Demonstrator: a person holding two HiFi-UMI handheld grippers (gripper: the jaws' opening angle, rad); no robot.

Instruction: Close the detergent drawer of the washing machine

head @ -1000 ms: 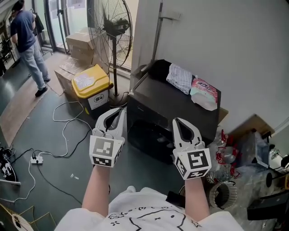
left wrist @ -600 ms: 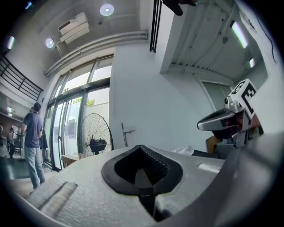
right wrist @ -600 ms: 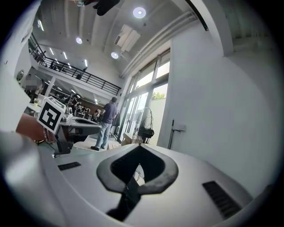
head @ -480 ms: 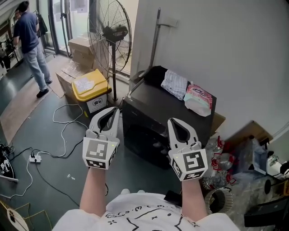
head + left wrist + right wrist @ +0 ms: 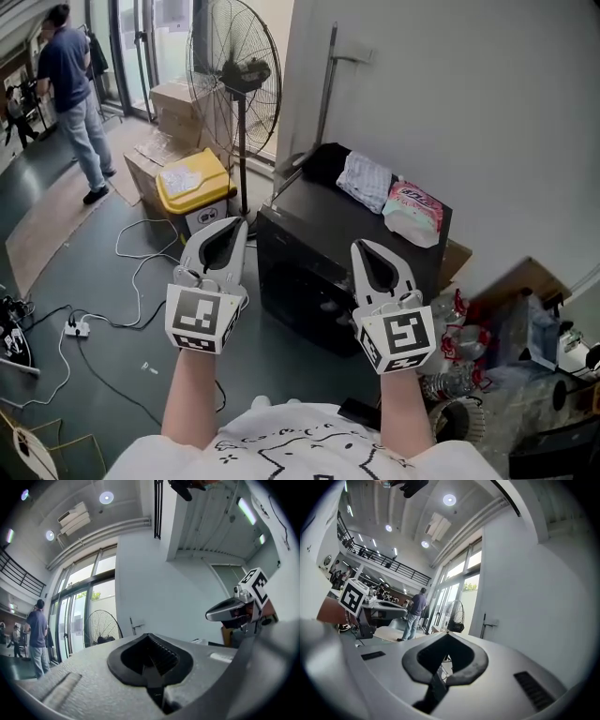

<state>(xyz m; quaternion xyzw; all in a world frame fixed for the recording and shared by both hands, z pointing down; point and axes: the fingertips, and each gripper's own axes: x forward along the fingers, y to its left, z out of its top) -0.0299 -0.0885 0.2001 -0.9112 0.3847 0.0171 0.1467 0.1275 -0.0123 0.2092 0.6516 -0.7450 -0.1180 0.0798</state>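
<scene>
A black box-shaped machine [image 5: 323,230] stands against the white wall, its dark front facing me. I cannot make out a detergent drawer on it. A white cloth [image 5: 366,180] and a pink-and-white packet [image 5: 412,208] lie on its top. My left gripper [image 5: 238,223] hangs in the air in front of the machine's left corner, shut and empty. The right gripper [image 5: 362,246] is level with it before the machine's front, jaws also shut with nothing in them. In the left gripper view the left gripper [image 5: 149,635] points at the wall; the right gripper [image 5: 447,634] points past a fan.
A yellow-lidded bin [image 5: 192,183], a standing fan [image 5: 234,75] and cardboard boxes [image 5: 173,98] stand left of the machine. Cables and a power strip [image 5: 75,328] lie on the floor. A person [image 5: 75,84] stands far left. Bottles and clutter [image 5: 506,328] fill the right side.
Both grippers have risen a little, still shut and side by side. The person in the background has shifted slightly.
</scene>
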